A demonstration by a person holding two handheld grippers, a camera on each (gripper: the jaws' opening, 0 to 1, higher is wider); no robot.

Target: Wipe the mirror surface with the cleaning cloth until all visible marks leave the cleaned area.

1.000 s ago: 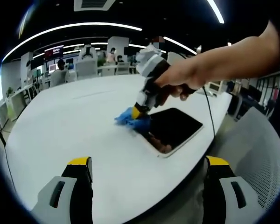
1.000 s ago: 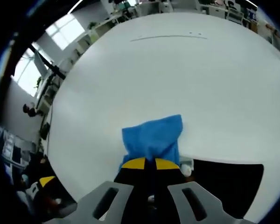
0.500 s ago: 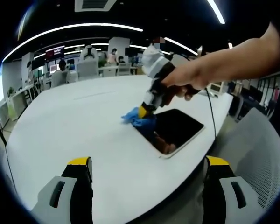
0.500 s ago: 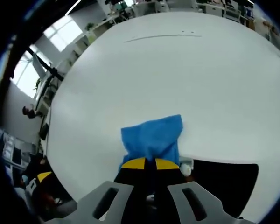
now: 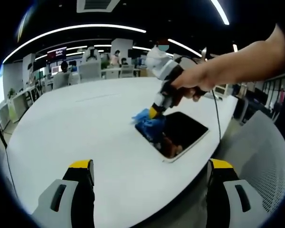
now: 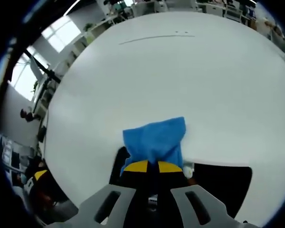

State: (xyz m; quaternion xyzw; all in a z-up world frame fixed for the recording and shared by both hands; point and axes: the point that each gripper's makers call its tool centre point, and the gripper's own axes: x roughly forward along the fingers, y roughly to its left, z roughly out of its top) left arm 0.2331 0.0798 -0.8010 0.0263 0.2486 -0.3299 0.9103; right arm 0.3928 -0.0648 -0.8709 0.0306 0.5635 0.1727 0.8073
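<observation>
My right gripper (image 6: 149, 167) has its yellow-tipped jaws pinched together on the blue cleaning cloth (image 6: 156, 139), which fans out ahead of the tips and hides whatever lies directly under it. In the left gripper view the same right gripper slants down with the cloth bunched at its nose, pressed onto the near-left corner of the mirror (image 5: 180, 134). That is the change I care about: a second ago the cloth sat mostly on the white table (image 5: 76, 128) just off the mirror's edge, and over the last two pictures it has slid across the border onto the dark glass (in the right gripper view a wedge of dark glass now appears to the left of the jaws where only table showed before). So I read this as the wipe stroke properly getting onto the surface, early in the job rather than late, since most of the pane lies beyond the cloth. I cannot make out actual marks on the glass; what I see in it looks like a reflection of the hand (image 5: 192, 83). My left gripper (image 5: 149, 199) hangs back over the near table edge, jaws spread wide and holding nothing, well apart from the mirror.
</observation>
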